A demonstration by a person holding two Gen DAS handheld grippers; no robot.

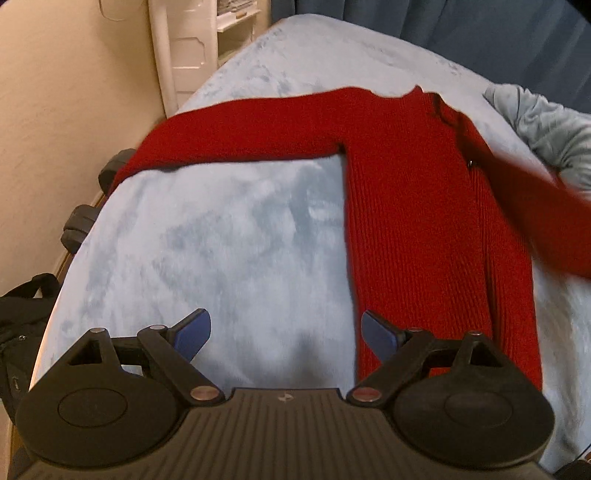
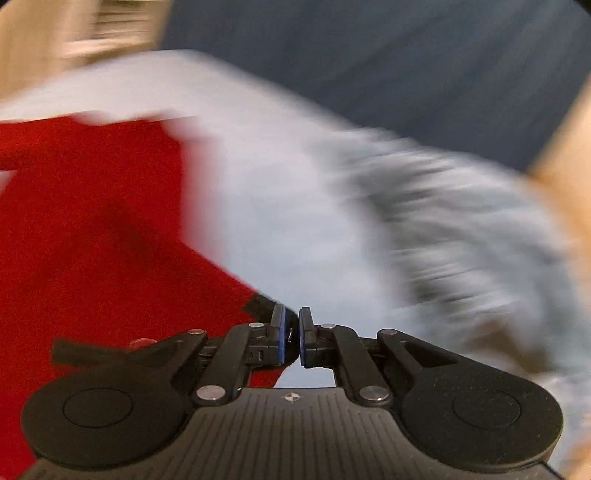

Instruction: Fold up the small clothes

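Observation:
A red knit sweater (image 1: 417, 206) lies on a pale blue fleece blanket (image 1: 229, 251). One sleeve stretches out to the left (image 1: 236, 133); the other sleeve (image 1: 532, 206) is lifted and blurred at the right. My left gripper (image 1: 286, 334) is open and empty, just above the blanket beside the sweater's hem. In the blurred right wrist view my right gripper (image 2: 291, 338) is shut on the dark cuff end of the red sleeve (image 2: 264, 306), with the sweater's body (image 2: 92, 221) to the left.
A crumpled grey-blue cloth (image 1: 546, 129) lies at the right of the bed. A beige wall (image 1: 55, 110) and a white cabinet (image 1: 184, 48) stand to the left. A black bag (image 1: 22, 325) sits at the lower left. Dark blue curtains (image 1: 443, 26) hang behind.

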